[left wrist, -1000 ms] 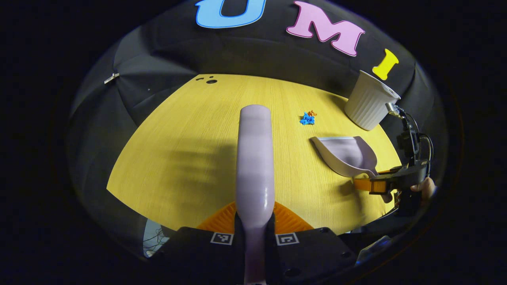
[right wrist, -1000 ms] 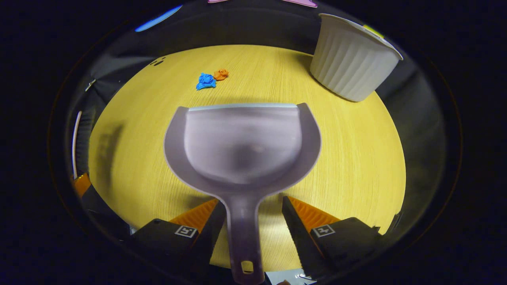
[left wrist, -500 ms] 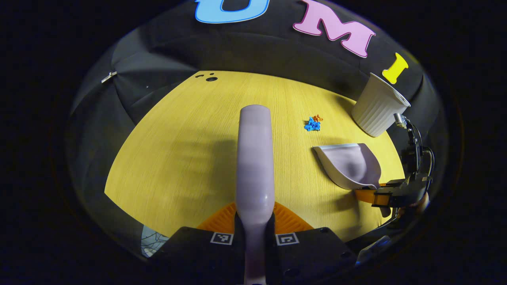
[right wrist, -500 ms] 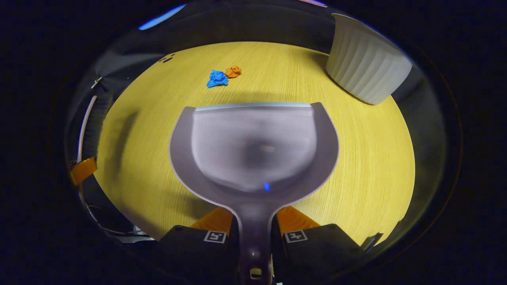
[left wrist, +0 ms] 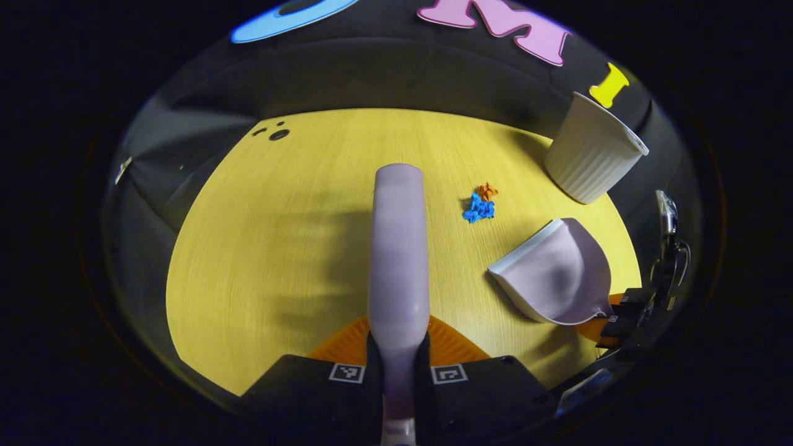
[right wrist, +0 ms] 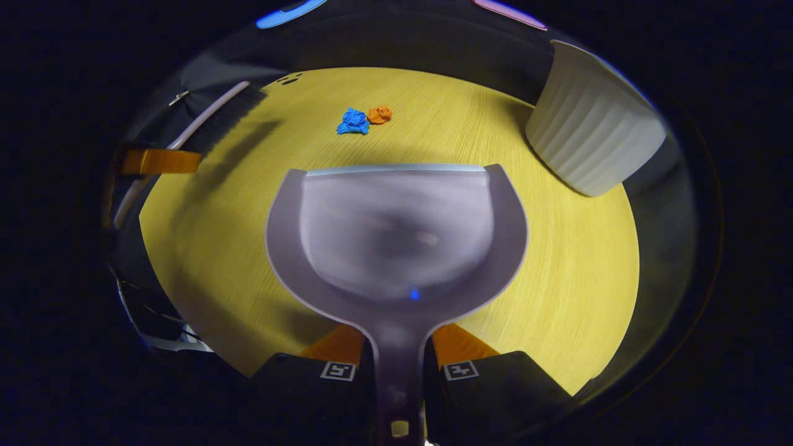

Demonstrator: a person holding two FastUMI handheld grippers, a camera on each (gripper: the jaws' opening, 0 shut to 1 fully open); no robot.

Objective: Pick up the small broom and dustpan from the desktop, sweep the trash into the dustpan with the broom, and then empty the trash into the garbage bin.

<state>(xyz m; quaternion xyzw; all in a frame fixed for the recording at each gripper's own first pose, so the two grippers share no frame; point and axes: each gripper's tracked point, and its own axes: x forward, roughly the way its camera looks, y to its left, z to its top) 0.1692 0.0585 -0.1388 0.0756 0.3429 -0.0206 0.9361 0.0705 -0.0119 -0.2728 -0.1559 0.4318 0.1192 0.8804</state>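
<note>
Dustpan (right wrist: 396, 235) in right tool (right wrist: 396, 365), trash (right wrist: 362, 118) just ahead.

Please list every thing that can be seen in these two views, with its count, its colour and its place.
table: 1, yellow wood grain, under everything.
broom: 1, pale lilac handle, held in the left tongs, above the table.
dustpan: 1, pale lilac, held by its handle in the right tongs, mouth towards the trash.
trash: 2 crumpled scraps, one blue and one orange, side by side on the table beyond the dustpan.
garbage bin: 1, white and ribbed, at the far right of the table.
left tongs: 1, shut on the broom.
right tongs: 1, shut on the dustpan handle.
</note>
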